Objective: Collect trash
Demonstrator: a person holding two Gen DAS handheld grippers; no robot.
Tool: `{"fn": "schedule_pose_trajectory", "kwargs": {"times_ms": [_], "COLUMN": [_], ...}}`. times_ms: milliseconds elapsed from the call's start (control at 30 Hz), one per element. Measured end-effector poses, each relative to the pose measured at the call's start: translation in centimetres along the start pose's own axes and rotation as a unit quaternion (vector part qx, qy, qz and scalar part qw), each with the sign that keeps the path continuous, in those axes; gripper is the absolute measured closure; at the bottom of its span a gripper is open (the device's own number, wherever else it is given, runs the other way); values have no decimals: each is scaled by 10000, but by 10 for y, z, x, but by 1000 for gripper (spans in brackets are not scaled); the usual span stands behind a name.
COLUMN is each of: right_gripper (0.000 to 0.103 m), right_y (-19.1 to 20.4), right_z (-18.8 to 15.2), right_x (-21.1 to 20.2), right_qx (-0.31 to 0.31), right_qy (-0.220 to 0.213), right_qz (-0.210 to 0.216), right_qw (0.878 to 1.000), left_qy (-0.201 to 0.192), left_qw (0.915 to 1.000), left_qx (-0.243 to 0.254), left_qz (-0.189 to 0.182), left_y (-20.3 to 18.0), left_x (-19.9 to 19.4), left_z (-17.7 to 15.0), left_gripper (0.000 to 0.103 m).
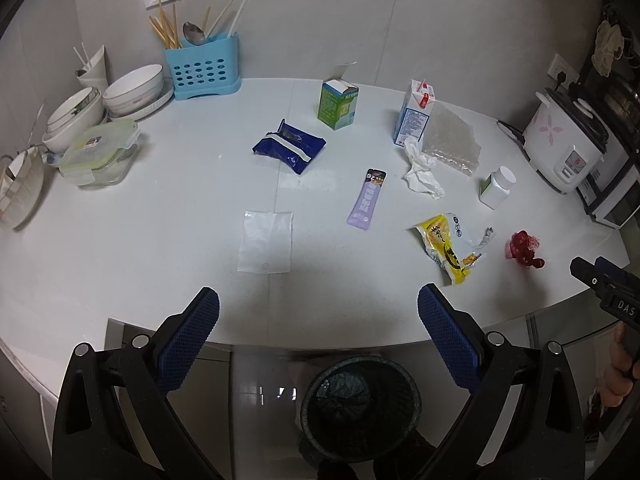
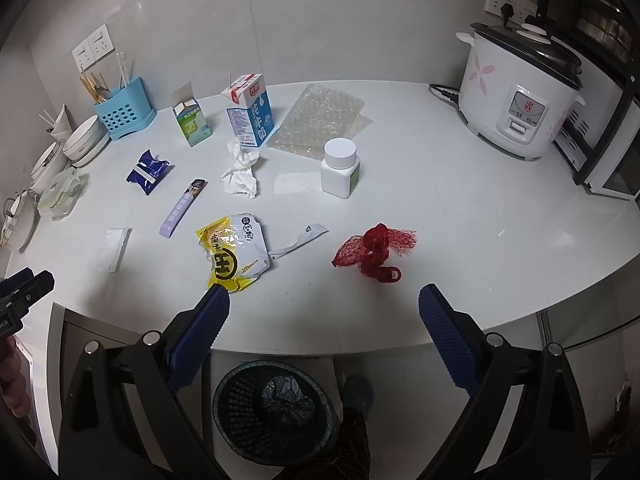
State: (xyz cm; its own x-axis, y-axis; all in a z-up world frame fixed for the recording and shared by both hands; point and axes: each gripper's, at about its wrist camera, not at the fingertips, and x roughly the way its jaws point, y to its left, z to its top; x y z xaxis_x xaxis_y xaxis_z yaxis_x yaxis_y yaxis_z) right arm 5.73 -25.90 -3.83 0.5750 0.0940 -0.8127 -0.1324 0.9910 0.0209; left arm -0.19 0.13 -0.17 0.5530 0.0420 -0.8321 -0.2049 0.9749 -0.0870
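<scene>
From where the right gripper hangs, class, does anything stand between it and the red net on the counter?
Nothing visible does. The right gripper, jaws open, faces the red net across bare counter; the yellow wrapper lies off to the left.

A home kitchen — rice cooker (image 2: pixel 516 92), stacked bowls (image 1: pixel 134 90), chopstick holder (image 1: pixel 204 68) on the counter.
</scene>
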Motion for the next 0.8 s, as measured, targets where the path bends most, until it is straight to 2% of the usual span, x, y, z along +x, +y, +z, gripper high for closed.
{"fn": "schedule_pose_trajectory", "kwargs": {"times_ms": [633,800], "right_gripper": [11,11], "right_y": [-5,-10], "right_z": [2,1], "right_x": [5,12], "right_qx": [22,19], "right_qy": [29,104], "right_qz": [5,-31], "right_qw": [10000,9999], "left_qy": [41,87], "left_qw": [10000,9999], "left_qx": [-3,-6], "left_qz": [-23,66], "left_y": [-2,3], "left_x": [2,11], "left_z": [5,5], "left_gripper": [6,6]}}
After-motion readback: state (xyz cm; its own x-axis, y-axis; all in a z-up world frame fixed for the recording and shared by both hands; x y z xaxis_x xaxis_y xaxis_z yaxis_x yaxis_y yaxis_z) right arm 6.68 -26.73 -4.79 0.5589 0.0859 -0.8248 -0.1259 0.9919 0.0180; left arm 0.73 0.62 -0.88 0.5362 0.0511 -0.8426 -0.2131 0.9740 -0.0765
